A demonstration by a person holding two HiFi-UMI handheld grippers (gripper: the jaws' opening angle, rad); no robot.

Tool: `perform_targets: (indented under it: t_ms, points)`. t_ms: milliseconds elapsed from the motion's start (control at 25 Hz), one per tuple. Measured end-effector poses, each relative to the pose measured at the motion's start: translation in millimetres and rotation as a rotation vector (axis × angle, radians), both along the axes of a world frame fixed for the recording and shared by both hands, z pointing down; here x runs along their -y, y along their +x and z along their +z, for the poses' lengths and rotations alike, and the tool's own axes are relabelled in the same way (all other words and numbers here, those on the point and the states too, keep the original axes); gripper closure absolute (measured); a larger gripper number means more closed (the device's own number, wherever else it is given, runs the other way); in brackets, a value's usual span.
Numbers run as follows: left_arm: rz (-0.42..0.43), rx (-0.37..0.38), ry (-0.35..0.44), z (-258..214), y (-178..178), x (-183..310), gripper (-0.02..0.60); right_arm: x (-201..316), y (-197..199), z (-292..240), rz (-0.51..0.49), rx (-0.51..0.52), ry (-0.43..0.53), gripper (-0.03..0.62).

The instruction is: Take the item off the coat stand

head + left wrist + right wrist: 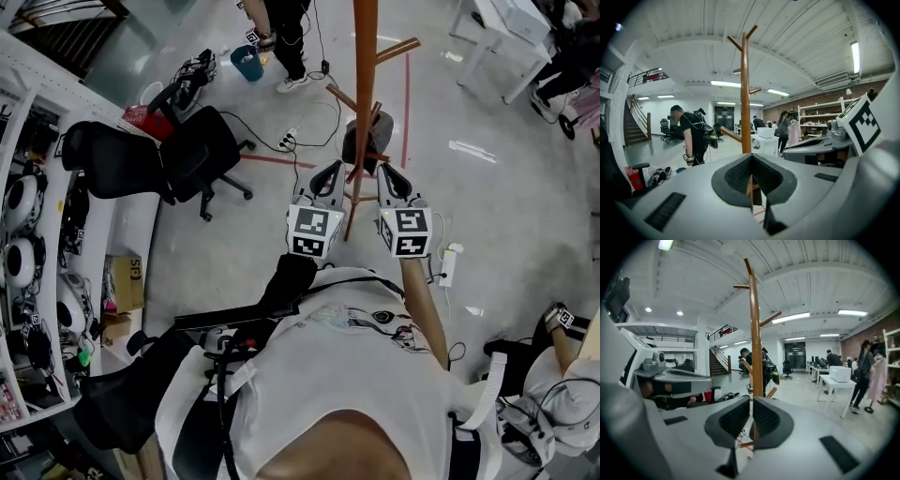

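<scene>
A tall wooden coat stand [364, 56] rises from the floor in front of me. A dark grey item [360, 142] hangs low on its pegs. My left gripper [327, 173] is just left of the pole and my right gripper [390, 176] just right of it, both a little short of the item. The left gripper view has the pole [746, 93] straight ahead over the left gripper [751, 163], its jaws shut on nothing. The right gripper [751, 401] is likewise shut and empty, with the pole [755, 333] ahead. The jaws hide most of the item in both gripper views.
Two black office chairs [202, 150] [112, 159] stand to the left, beside white shelving [37, 234]. A power strip [448, 265] and cables lie on the floor at the right. A person [286, 37] stands beyond the stand near a blue bin [247, 63]. A white table [497, 37] is far right.
</scene>
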State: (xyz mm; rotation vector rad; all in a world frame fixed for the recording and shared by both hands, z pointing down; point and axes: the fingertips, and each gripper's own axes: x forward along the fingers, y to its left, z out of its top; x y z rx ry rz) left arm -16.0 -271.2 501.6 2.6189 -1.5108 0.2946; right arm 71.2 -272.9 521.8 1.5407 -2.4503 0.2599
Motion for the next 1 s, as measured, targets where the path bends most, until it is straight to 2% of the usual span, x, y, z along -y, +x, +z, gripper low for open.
perform_targets:
  t_ms: [520, 840, 1000]
  points:
    - [-0.099, 0.042, -0.208, 90.1, -24.8, 29.8, 0.580, 48.0, 8.4, 82.3, 0.005, -0.081, -0.164, 0.588]
    - [-0.142, 0.070, -0.343, 127.9, -34.1, 40.9, 0.580, 74.3, 11.5, 106.5, 0.010, -0.136, -0.205, 0.586]
    - [-0.158, 0.070, -0.372, 129.1, -36.6, 39.6, 0.580, 88.6, 12.3, 114.9, -0.006, -0.185, -0.211, 0.515]
